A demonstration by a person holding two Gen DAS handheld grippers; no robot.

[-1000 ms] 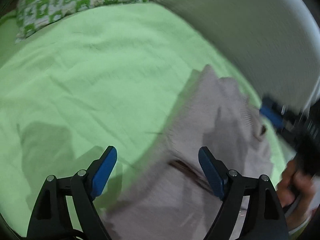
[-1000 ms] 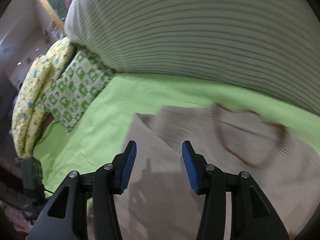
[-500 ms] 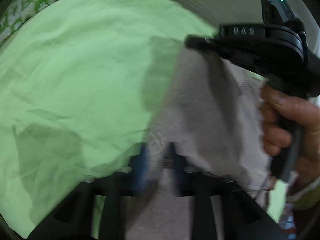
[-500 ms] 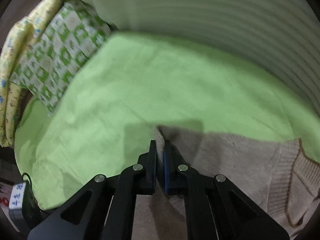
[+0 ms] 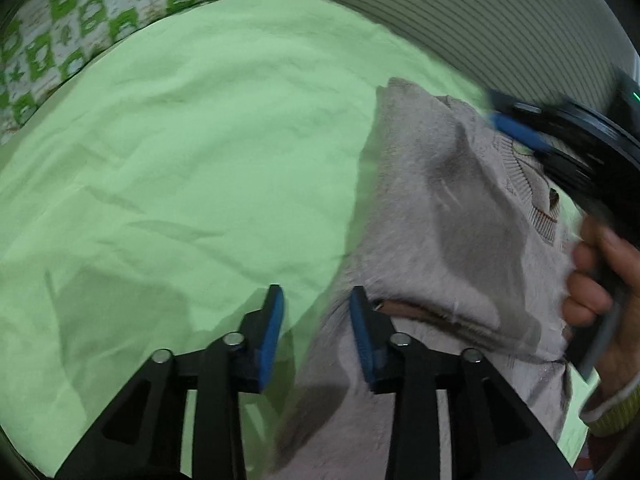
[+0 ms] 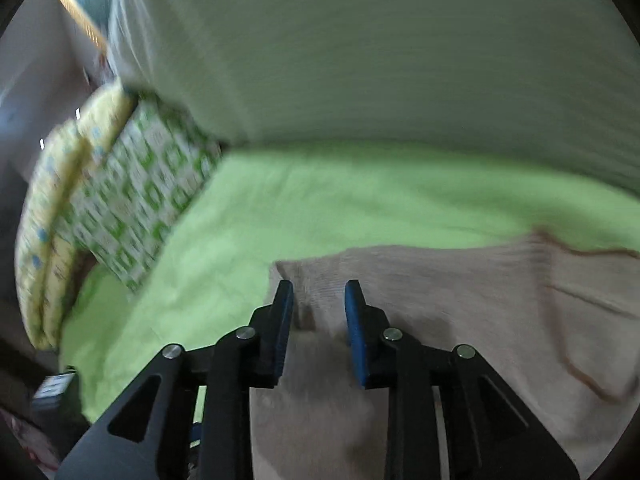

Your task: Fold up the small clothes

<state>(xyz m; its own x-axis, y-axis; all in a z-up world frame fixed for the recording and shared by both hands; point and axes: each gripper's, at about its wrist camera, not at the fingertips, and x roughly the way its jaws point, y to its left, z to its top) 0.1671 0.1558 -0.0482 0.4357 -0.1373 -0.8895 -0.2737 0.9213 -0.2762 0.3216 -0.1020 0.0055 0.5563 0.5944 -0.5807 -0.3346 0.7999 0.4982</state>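
Observation:
A small beige knit sweater (image 5: 448, 216) with brown trim lies on the green bed sheet (image 5: 180, 140), its left part folded over the body. My left gripper (image 5: 316, 332) is open and empty at the sweater's lower left edge. My right gripper (image 6: 318, 320) is open and empty just over the folded corner of the sweater (image 6: 460, 300). The right gripper (image 5: 520, 130), held by a hand, also shows in the left wrist view, above the sweater's neckline.
A large striped cushion (image 6: 380, 52) runs along the far side of the bed. A green-and-white patterned pillow (image 6: 136, 200) and a yellow pillow (image 6: 44, 216) lie at the left. The green sheet (image 6: 320, 196) spreads left of the sweater.
Both grippers were shut on the sweater's edge half a second ago and have now opened, letting it go. The folded part lies on the body.

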